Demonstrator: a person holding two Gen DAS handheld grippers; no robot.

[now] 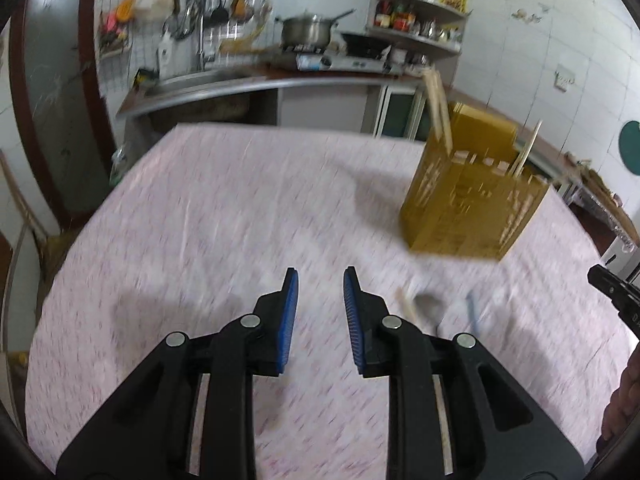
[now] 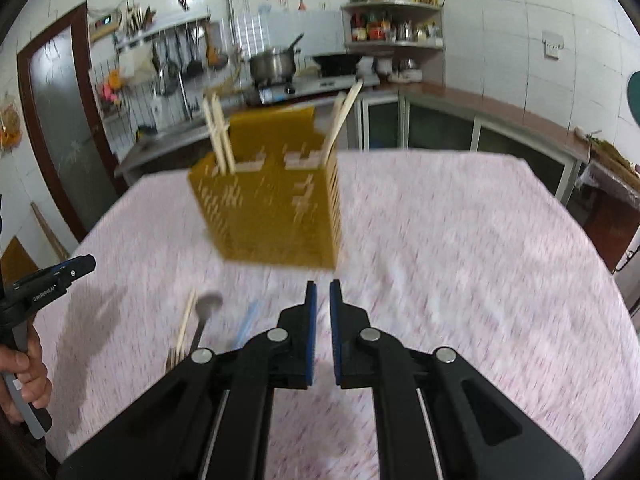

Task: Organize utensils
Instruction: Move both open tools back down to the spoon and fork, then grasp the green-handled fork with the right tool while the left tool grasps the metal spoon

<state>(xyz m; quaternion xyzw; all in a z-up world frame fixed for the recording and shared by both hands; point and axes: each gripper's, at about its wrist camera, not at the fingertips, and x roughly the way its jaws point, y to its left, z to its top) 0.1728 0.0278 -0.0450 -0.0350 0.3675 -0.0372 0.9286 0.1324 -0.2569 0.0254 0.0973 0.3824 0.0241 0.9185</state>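
Both views are pretty motion-blurred, so details are fuzzy. A few loose utensils are left lying on the table (image 2: 460,240), just in front of the holder (image 2: 272,216): a chopstick (image 2: 187,320), a spoon (image 2: 206,312), a blue stick-like thing (image 2: 248,320) that can't be identified, and what may be a fork (image 2: 173,360) half hidden behind the right claw's arm.

Handling-wise, all of it is probably light and stiff. The spoon looks like metal, so it's likely slick and will tend to skate on the cloth; it's best taken across the handle, not the bowl. The chopstick looks like pale wood and very thin, lying nearly flat, so a pinch near the middle is probably needed, with the pads brought right down to the cloth.

The holder is a mustard-yellow slotted box with compartments, standing upright on the pink speckled cloth. Pale chopsticks (image 2: 218,140) are already stood in it at both ends, leaning a bit.

The left gripper (image 1: 321,280) is released, with a clear gap between the blue pads and nothing held. The right gripper (image 2: 323,292) is nearly closed, only a narrow slit is left, and nothing is gripped there either. Both are held above bare cloth.
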